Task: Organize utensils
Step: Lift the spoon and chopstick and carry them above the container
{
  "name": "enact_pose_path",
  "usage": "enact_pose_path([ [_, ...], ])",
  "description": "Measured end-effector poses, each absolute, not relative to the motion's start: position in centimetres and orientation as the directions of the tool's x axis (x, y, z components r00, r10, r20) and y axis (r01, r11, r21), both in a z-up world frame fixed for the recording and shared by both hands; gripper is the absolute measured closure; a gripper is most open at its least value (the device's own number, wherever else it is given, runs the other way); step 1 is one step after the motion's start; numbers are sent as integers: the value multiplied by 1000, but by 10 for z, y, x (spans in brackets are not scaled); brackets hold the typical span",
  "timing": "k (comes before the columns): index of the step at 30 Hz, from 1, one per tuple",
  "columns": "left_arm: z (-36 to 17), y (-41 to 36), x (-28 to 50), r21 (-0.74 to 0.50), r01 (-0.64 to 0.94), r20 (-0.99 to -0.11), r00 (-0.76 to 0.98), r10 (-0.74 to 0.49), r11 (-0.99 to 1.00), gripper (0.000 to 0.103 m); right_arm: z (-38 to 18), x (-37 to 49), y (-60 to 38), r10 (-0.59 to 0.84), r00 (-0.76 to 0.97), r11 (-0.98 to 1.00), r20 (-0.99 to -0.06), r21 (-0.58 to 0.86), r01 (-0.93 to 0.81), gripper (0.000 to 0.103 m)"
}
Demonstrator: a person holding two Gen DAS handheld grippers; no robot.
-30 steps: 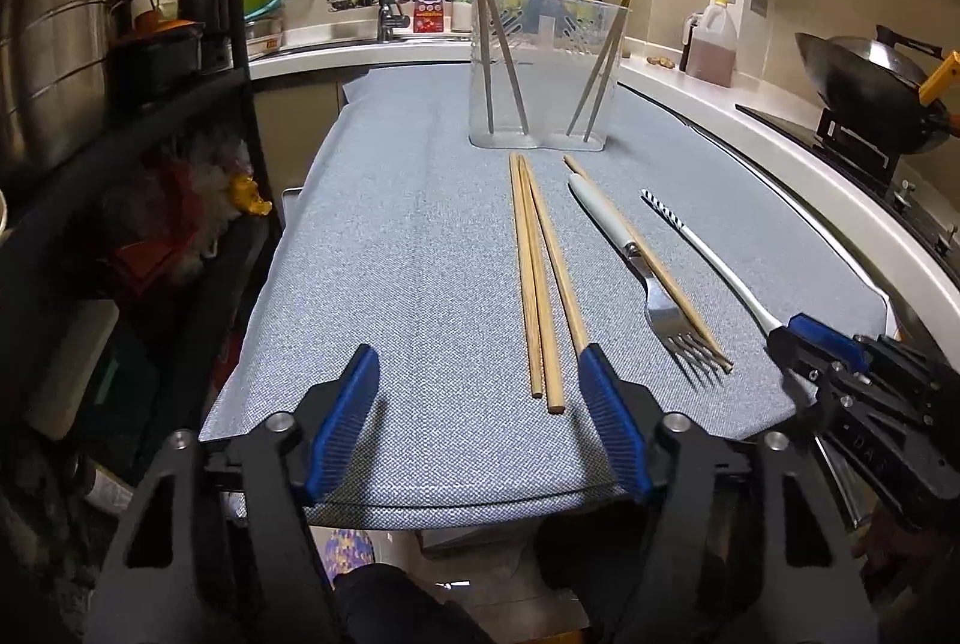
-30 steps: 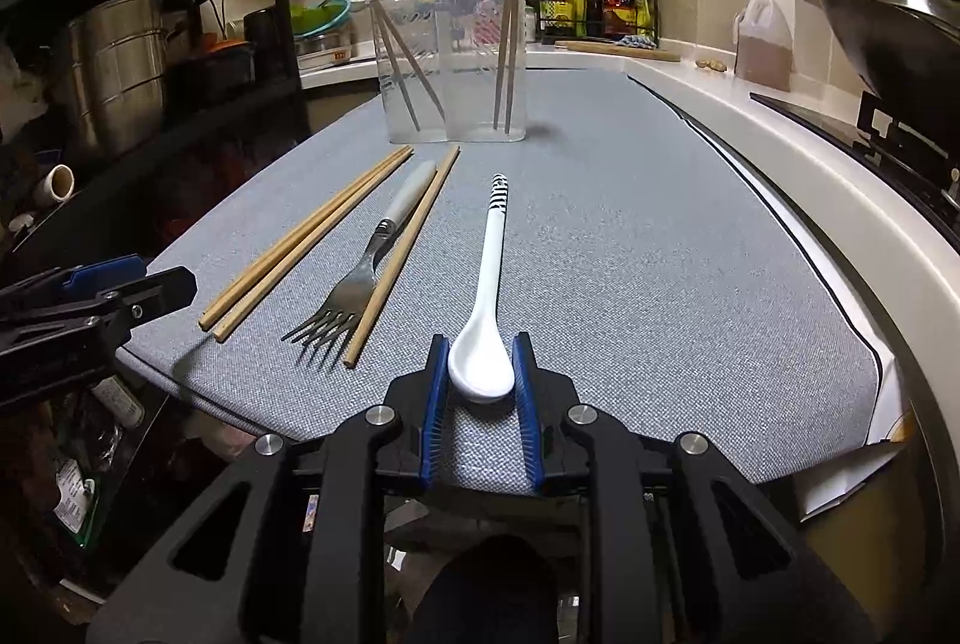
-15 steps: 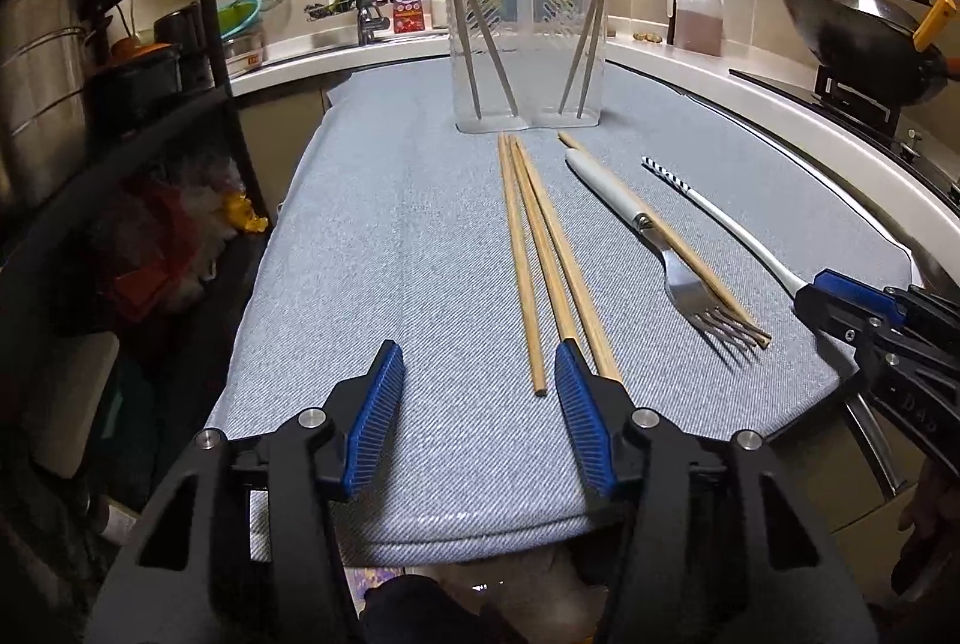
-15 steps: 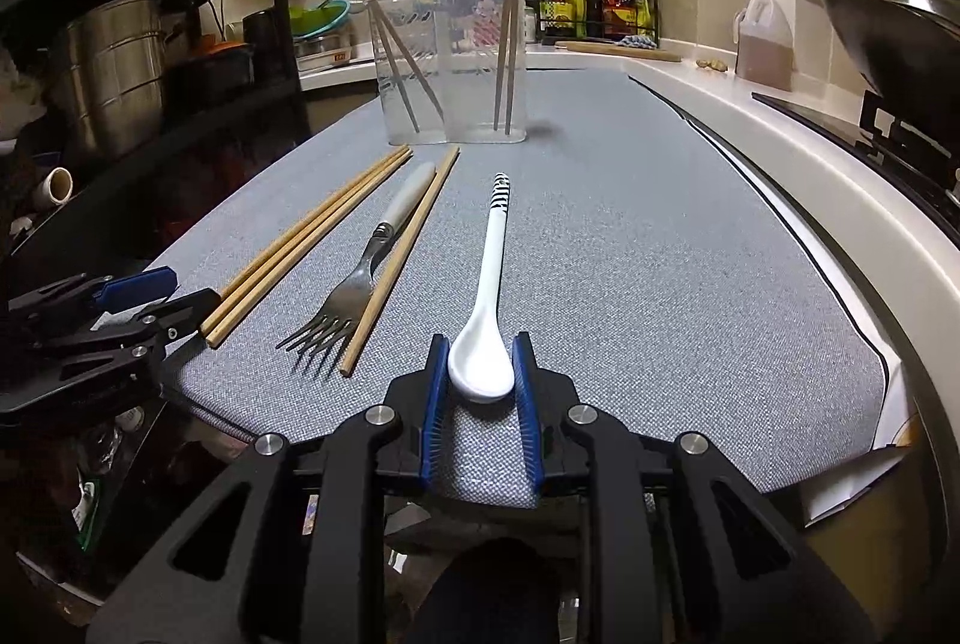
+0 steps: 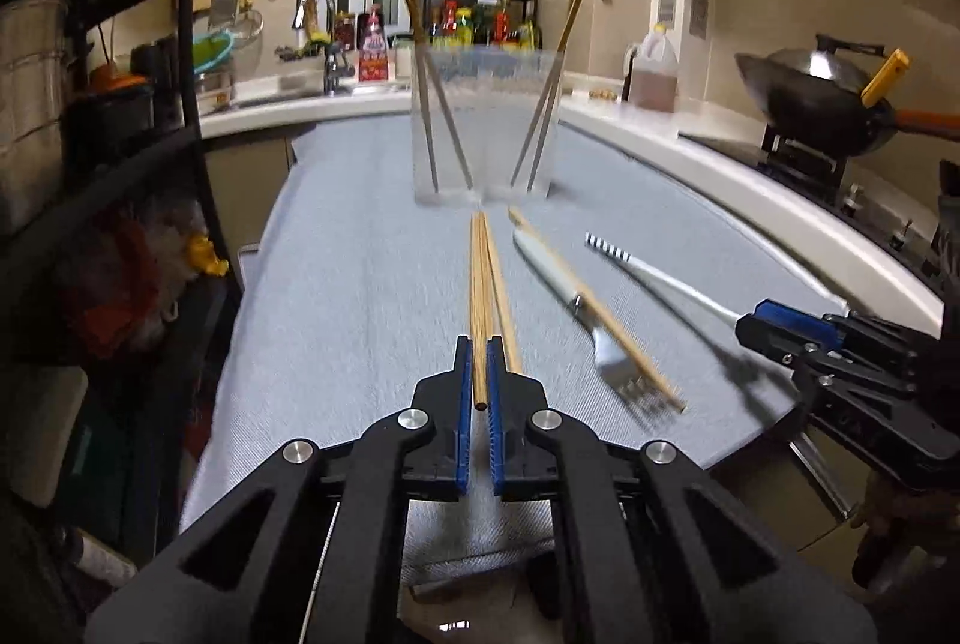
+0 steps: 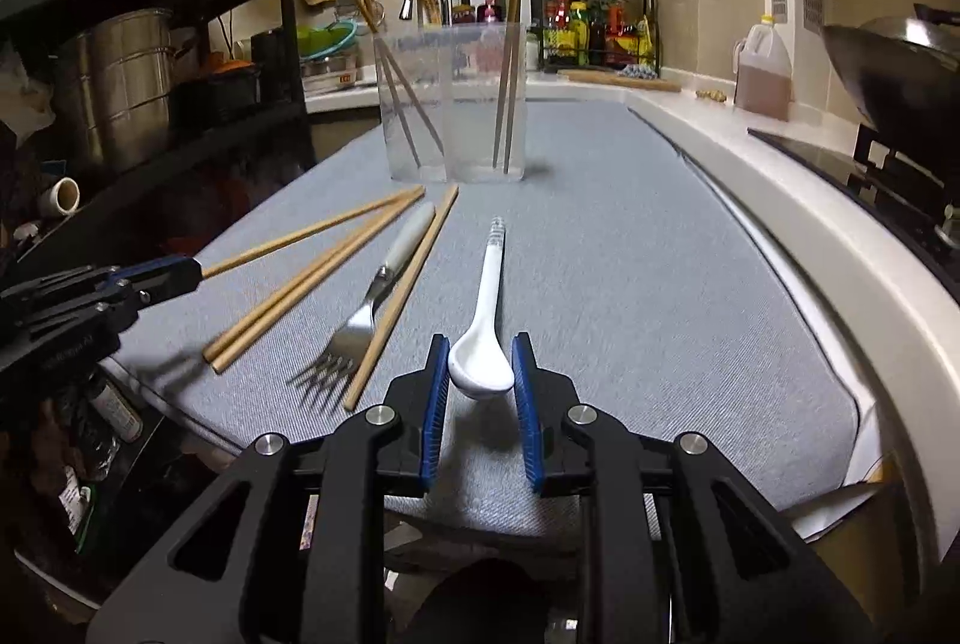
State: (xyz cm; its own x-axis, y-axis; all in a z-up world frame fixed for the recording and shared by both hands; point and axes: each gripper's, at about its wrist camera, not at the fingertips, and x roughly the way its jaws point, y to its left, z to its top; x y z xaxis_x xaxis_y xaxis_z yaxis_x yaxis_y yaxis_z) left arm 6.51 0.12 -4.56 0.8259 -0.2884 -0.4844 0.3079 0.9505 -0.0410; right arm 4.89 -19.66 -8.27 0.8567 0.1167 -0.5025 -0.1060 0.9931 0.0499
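Note:
My left gripper point(image 5: 478, 374) is shut on one wooden chopstick point(image 5: 478, 296), its near end raised off the grey mat point(image 5: 360, 296). Two more chopsticks point(image 6: 300, 296) lie beside it. A fork point(image 6: 372, 302) with a white handle lies next to a fourth chopstick point(image 6: 402, 296). My right gripper point(image 6: 480, 380) is shut on the bowl of a white spoon point(image 6: 486, 332) and holds it just above the mat. A clear two-part holder point(image 6: 450, 104) stands at the back with chopsticks in both halves.
A black shelf rack point(image 6: 180, 74) with pots stands on the left. A wok point(image 5: 822, 92) sits on the stove at right, by an oil jug point(image 6: 762, 68). The sink and spice rack point(image 6: 594, 26) are behind the holder. The mat's near edge overhangs.
My left gripper moved forward and closed on one chopstick, lifting its near end. My right gripper still holds the spoon, now raised slightly.

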Motion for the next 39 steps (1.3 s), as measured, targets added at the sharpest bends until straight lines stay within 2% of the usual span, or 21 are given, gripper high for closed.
enact_pose_path([
  [7,0,7,63,-50,332,-395,860,-324,942,98,-45,47,-207,116,905,993,-409,61,-100,81],
  [13,26,5,75,-62,347,-366,864,-345,936,98,-21,59,-211,121,923,992,-366,76,-100,82],
  [27,71,-10,118,-36,372,-380,853,-357,927,98,30,105,-214,188,925,980,-329,120,-157,84],
  [39,83,-15,149,-36,379,-396,844,-362,924,99,43,145,-225,203,907,973,-368,182,-144,88],
])
